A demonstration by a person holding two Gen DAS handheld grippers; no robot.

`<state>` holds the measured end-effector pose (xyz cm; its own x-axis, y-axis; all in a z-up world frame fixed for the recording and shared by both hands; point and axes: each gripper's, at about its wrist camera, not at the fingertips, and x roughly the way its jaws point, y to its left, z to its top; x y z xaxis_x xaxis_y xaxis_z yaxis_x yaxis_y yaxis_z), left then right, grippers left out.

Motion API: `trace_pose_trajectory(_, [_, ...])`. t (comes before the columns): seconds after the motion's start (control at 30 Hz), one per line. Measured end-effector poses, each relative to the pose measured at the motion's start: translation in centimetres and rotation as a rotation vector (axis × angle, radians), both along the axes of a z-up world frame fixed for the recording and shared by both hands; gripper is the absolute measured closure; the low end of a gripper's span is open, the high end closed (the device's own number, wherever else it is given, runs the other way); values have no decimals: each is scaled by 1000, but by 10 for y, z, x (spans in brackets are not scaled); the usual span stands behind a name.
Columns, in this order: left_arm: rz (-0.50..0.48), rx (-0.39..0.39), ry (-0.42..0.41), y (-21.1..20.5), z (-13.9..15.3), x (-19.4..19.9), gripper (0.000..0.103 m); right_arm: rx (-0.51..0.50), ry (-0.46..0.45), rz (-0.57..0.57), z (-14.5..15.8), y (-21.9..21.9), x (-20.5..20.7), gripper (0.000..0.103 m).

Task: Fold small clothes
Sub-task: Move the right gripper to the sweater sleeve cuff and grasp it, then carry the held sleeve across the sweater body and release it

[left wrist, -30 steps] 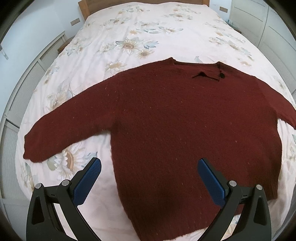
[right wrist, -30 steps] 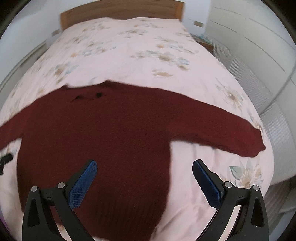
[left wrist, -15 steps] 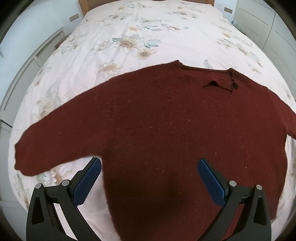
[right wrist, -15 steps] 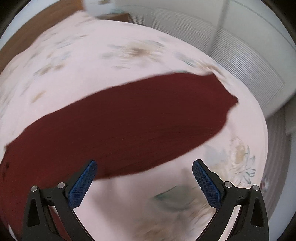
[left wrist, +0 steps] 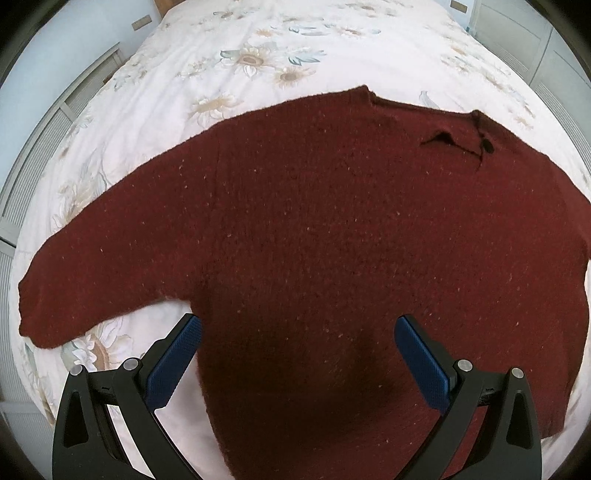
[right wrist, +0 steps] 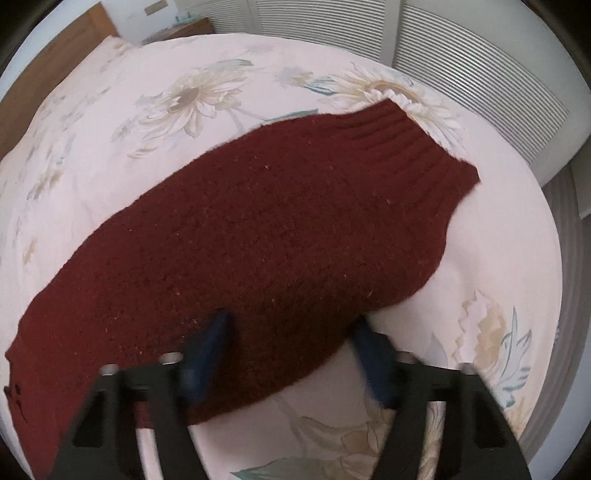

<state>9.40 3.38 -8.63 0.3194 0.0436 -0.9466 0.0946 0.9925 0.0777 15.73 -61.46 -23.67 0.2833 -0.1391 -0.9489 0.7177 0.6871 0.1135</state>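
A dark red knitted sweater (left wrist: pixel 332 229) lies spread flat on the bed, neck away from me, its left sleeve (left wrist: pixel 96 273) stretched out to the left. My left gripper (left wrist: pixel 295 354) is open and hovers over the sweater's lower body, empty. In the right wrist view the sweater's right sleeve (right wrist: pixel 266 236) runs diagonally, its ribbed cuff (right wrist: pixel 413 155) at the upper right. My right gripper (right wrist: pixel 291 350) is open, low over the sleeve's near edge; its blue fingers are blurred, one over the knit, one just off it.
The bed cover (left wrist: pixel 258 66) is pale with a flower print. Slatted white wardrobe doors (right wrist: pixel 461 74) stand beyond the bed's right side. A wooden headboard (right wrist: pixel 48 81) and a bedside table (right wrist: pixel 184 29) lie at the far end.
My right gripper has swung right, from the sweater's body to the right sleeve, and dropped close to it. My left gripper has moved forward over the sweater's body. Both stay open.
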Motion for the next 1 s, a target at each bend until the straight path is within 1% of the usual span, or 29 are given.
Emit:
trace_pose_trajectory(0.03, [1,0,1,0,0,-1,1,-9,-5,1,3,0,0,82])
trace_pose_trajectory(0.07, [5,-3,1,1,0,-1,1,-11,-18,13,7,0,2,87])
trace_pose_trajectory(0.13, [4,-12,-1,2,0,-1,1,-50,-22,49,19,5,5,89])
trace_pose_trajectory(0.17, [3,-16,-2,2,1,-2,1,-94,-29,87,31,15,8,89])
trace_pose_trajectory(0.2, [3,-21,-6,3,2,-3,1,-115,-41,108,39,20,9,89])
trace_pose_trajectory(0.27, [1,-24,-11,4,4,-4,1,-156,-89,161,64,39,11,89])
trace_pose_trajectory(0.37, [-1,-21,-15,7,6,-8,1,-188,-170,236,102,71,14,89])
trace_pose_trajectory(0.43, [-1,-20,-21,8,9,-10,1,-200,-217,288,123,95,24,89])
trace_pose_trajectory(0.47, [-1,-22,-25,9,10,-10,1,-202,-249,330,137,114,29,89])
trace_pose_trajectory(0.53, [-1,-26,-32,11,11,-10,1,-195,-285,381,152,139,38,89])
trace_pose_trajectory(0.6, [-1,-28,-39,13,12,-9,1,-180,-303,435,169,175,52,89])
trace_pose_trajectory(0.63, [-2,-29,-43,14,13,-9,1,-173,-309,451,172,185,59,89])
trace_pose_trajectory(0.77, [5,-41,-59,20,15,-11,1,-142,-329,568,184,256,85,89])
trace_pose_trajectory(0.87, [13,-54,-62,26,16,-10,1,-109,-336,644,185,304,105,89])
trace_pose_trajectory(1.0, [10,-56,-71,31,19,-9,1,-66,-349,728,183,359,118,89])
